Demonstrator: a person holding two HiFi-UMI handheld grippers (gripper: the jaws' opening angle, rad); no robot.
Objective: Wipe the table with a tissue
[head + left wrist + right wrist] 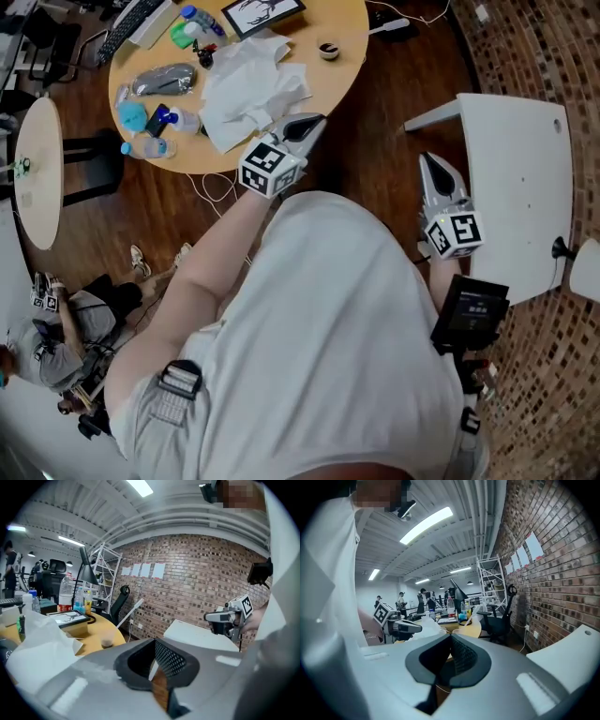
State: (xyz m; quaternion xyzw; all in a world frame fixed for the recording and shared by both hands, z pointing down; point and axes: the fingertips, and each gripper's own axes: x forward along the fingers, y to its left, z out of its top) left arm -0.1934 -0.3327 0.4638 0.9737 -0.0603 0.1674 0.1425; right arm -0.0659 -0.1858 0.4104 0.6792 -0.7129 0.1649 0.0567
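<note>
Head view overhead, gripper views low; round table [349, 33] in all.

Framed picture [262, 14] as reference: small dark cup [328, 51] to its right, keyboard [131, 28] to its left. Grey pouch [164, 80] and clear bottle [150, 147] lie left of it, nearer the viewer.

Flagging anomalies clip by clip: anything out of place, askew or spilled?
Mild clutter only: the tissue lies crumpled on the round table, and a clear bottle lies on its side near its edge. No spill visible.
</note>
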